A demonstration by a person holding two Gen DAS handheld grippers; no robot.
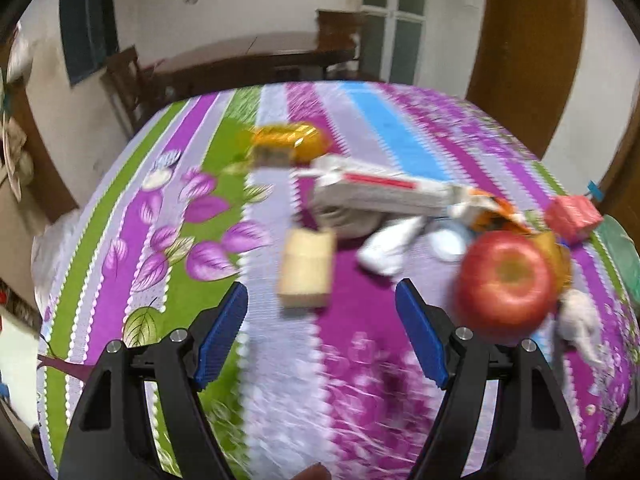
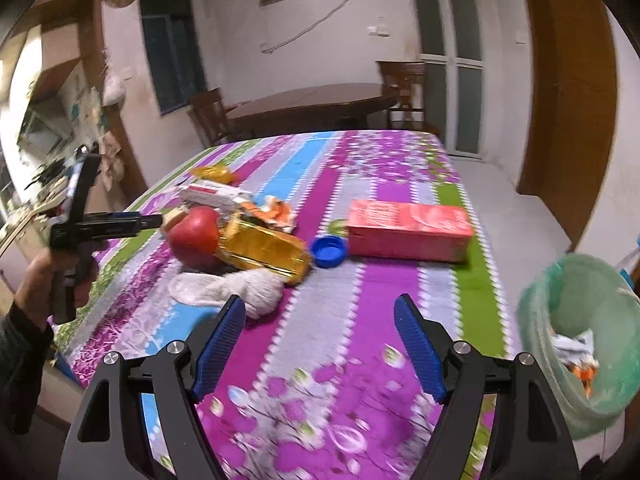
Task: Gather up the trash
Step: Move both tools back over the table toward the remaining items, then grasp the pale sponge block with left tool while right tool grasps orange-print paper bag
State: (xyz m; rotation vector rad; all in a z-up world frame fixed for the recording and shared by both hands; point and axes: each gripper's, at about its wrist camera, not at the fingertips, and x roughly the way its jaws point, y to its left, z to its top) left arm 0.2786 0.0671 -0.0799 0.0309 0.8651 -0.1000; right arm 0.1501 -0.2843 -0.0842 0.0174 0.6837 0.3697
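Observation:
My left gripper (image 1: 322, 332) is open and empty above the striped tablecloth, just short of a tan block (image 1: 306, 268). Beyond the block lie a gold wrapper (image 1: 288, 142), a long white and red box (image 1: 384, 192), crumpled white paper (image 1: 390, 246) and an orange wrapper (image 1: 492, 214). A red apple (image 1: 506, 284) sits to its right. My right gripper (image 2: 320, 340) is open with nothing between its fingers. Ahead of it lie a white cloth (image 2: 236, 292), a gold wrapper (image 2: 264, 252), a blue cap (image 2: 328, 251) and a red carton (image 2: 408, 226).
A green-bagged bin (image 2: 580, 336) holding some wrappers stands at the table's right edge. A person's hand (image 2: 40, 276) holds the left gripper's handle at the left. The apple (image 2: 195, 234) rests against the gold wrapper. A wooden table and chairs stand behind.

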